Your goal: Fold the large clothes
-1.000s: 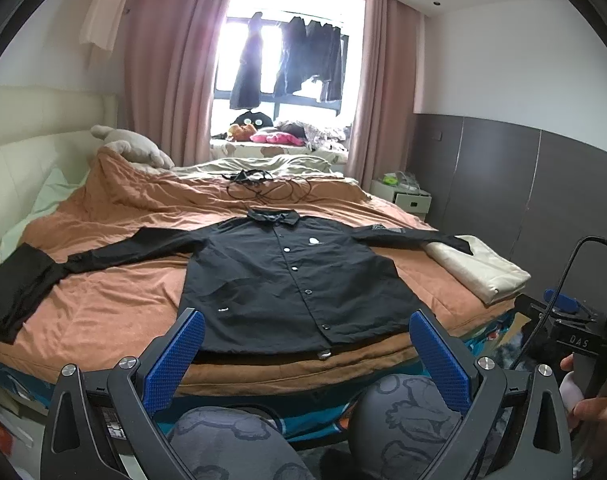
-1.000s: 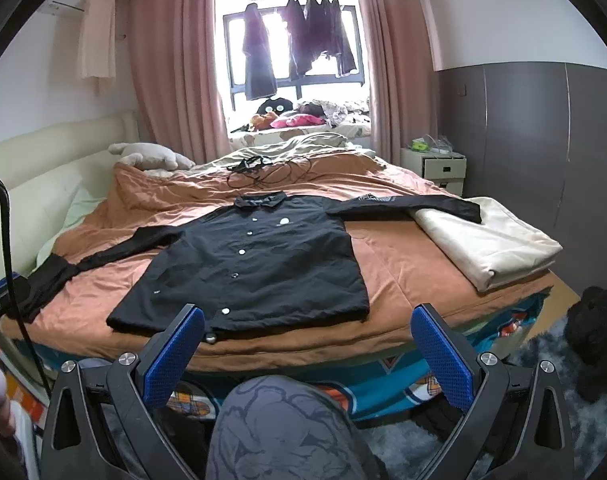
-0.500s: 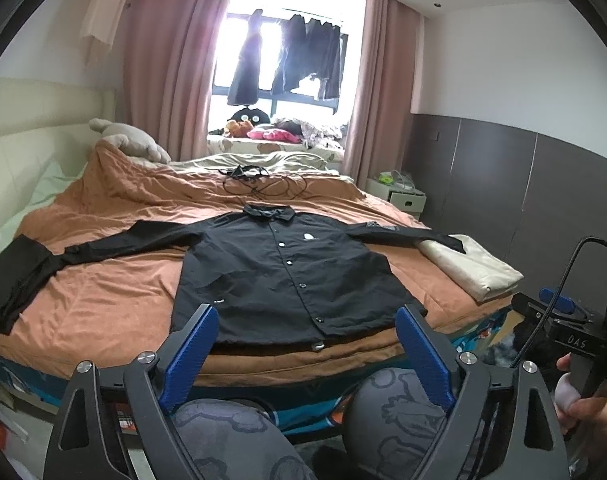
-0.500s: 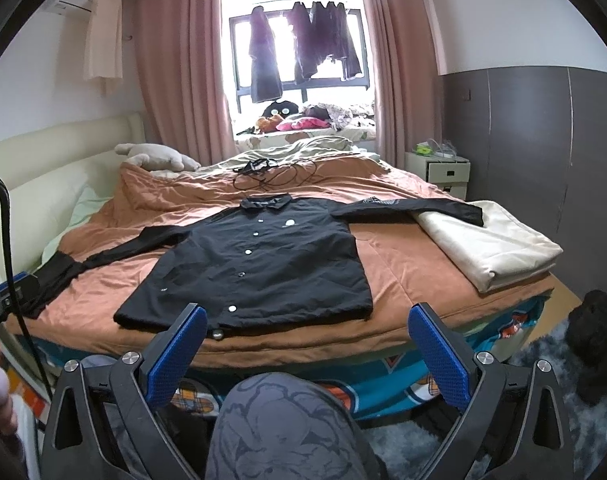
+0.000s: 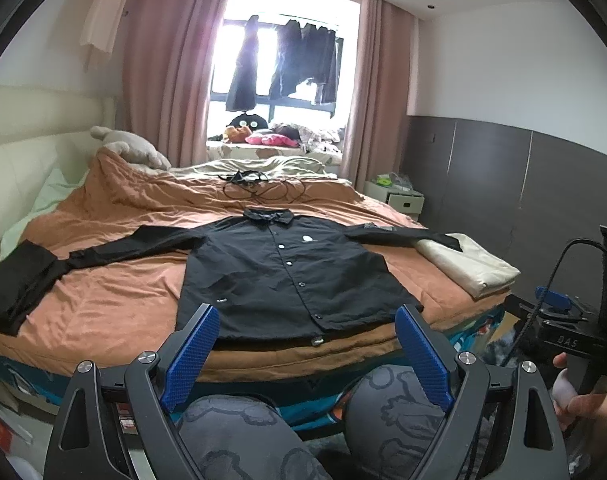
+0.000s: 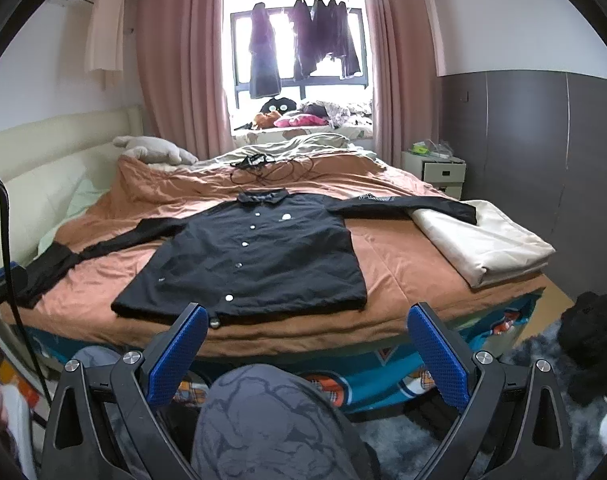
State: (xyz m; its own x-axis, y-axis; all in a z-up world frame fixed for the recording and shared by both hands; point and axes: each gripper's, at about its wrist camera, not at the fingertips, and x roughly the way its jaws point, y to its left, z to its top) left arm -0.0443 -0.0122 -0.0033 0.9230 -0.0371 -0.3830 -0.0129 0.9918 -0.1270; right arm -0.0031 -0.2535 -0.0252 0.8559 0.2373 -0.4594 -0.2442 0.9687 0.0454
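Note:
A black button-up jacket [image 5: 283, 276] [image 6: 255, 264] lies flat and face up on the orange-brown bed cover [image 5: 115, 300], collar toward the window, both sleeves spread out. Its left sleeve [image 5: 143, 240] runs to a dark folded cloth at the bed's left edge. The right sleeve's cuff rests on a folded cream blanket [image 5: 471, 264] [image 6: 487, 240]. My left gripper [image 5: 307, 314] hangs in front of the bed's near edge, short of the hem, open with nothing between its blue pads. My right gripper [image 6: 307, 310] stands the same way, open and empty.
A person's knees in grey patterned trousers [image 5: 243, 440] [image 6: 263, 420] fill the space below both grippers. Black cables [image 5: 259, 188] lie beyond the collar, a plush toy [image 5: 127, 146] near the headboard. A white nightstand [image 6: 435, 170] stands at the far right, a black heap [image 6: 591, 344] on the rug.
The left gripper's jaws have come slightly closer together. Both views have tilted up a little. The jacket lies as it did.

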